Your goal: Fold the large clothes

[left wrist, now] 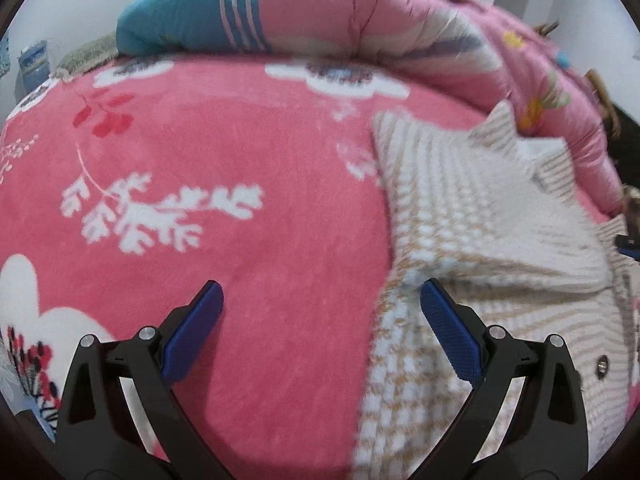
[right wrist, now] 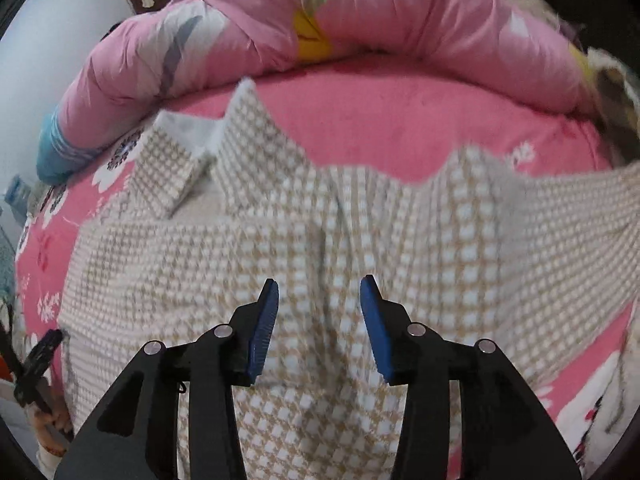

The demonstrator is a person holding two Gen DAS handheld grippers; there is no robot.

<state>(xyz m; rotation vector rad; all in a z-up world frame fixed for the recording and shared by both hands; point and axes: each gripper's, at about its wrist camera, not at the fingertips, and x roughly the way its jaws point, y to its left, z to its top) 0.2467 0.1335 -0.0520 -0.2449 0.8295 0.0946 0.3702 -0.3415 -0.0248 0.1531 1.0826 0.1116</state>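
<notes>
A beige and white checked shirt (right wrist: 280,232) lies spread flat on a pink flowered blanket (right wrist: 380,128), with its collar (right wrist: 188,160) toward the far left. My right gripper (right wrist: 320,280) hovers over the middle of the shirt. Its blue pads (right wrist: 376,320) stand partly apart with only flat cloth below them and nothing pinched. In the left wrist view the shirt (left wrist: 460,208) fills the right side. My left gripper (left wrist: 322,286) is wide open at the shirt's left edge, one pad (left wrist: 448,328) over the cloth and the other over bare blanket (left wrist: 240,140).
A rolled pink quilt (right wrist: 360,20) lies along the far side of the bed, seen in the left wrist view as the quilt (left wrist: 400,20) beside a blue striped pillow (left wrist: 180,20). A hand with a dark tool (right wrist: 36,364) shows at the lower left edge.
</notes>
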